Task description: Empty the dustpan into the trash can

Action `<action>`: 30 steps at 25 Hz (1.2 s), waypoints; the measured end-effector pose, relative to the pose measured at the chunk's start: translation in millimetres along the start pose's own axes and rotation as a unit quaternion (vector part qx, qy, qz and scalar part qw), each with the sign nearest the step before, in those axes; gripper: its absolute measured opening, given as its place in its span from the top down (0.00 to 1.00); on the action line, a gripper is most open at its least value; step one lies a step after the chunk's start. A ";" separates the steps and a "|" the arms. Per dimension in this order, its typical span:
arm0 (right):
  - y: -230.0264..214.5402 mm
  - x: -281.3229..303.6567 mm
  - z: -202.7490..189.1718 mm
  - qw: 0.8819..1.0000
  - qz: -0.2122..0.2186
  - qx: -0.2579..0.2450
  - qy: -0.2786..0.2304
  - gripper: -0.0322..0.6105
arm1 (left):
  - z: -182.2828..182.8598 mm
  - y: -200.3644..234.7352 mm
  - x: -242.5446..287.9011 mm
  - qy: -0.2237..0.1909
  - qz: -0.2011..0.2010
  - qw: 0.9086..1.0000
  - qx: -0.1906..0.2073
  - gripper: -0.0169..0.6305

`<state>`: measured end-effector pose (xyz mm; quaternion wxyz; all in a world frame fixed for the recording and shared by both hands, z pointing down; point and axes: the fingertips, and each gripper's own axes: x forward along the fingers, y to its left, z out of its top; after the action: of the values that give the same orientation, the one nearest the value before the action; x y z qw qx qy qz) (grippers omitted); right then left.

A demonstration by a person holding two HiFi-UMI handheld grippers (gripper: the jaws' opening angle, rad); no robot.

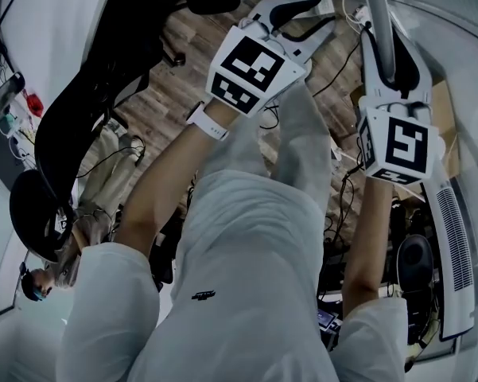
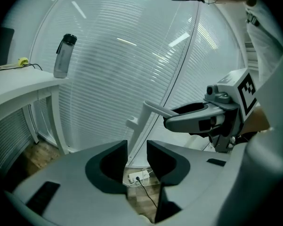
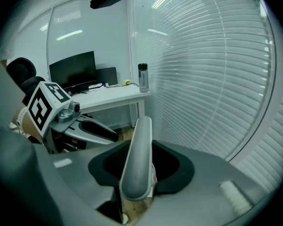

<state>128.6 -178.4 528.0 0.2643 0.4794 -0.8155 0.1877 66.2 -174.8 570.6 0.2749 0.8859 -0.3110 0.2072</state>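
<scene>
A long pale grey handle [image 3: 137, 164], apparently the dustpan's, lies between the pads of my right gripper [image 3: 139, 149], which is shut on it. In the head view the handle [image 1: 382, 42] points away from me, gripped by the right gripper [image 1: 379, 22] at the upper right. The left gripper view shows the handle [image 2: 156, 110] sticking out leftward from the right gripper [image 2: 172, 119]. My left gripper [image 2: 137, 147] is open, with only floor seen through the gap. It hangs just left of the right one [image 1: 306, 21]. The pan itself and a trash can are not in view.
A black office chair [image 1: 87, 110] stands to my left on the wood floor [image 1: 175, 94]. A white desk [image 3: 108, 94] carries a monitor [image 3: 75, 69] and a water bottle [image 3: 142, 77]. White blinds [image 3: 212, 79] close off the front. A power strip [image 2: 139, 177] lies on the floor.
</scene>
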 end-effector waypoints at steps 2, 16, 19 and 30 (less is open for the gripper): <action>-1.5 0.6 2.3 1.000 -0.001 0.005 -0.002 0.72 | -1.1 3.3 8.4 0.002 0.000 1.000 0.004 0.79; -6.5 -2.9 6.8 1.000 0.005 0.027 -0.008 0.73 | 0.2 6.4 64.5 0.007 -0.024 0.998 0.055 0.77; -8.8 -4.0 5.6 1.000 0.006 0.027 -0.010 0.73 | 0.1 3.0 77.5 0.012 -0.035 0.997 0.073 0.76; -12.8 -13.8 -0.9 0.999 0.009 0.039 -0.010 0.73 | 9.3 -14.8 101.4 0.012 -0.078 0.987 0.140 0.81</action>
<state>145.7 -174.5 521.0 0.2352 0.4839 -0.8146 0.2169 150.9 -215.2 612.7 0.1670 0.9348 -0.2054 0.2369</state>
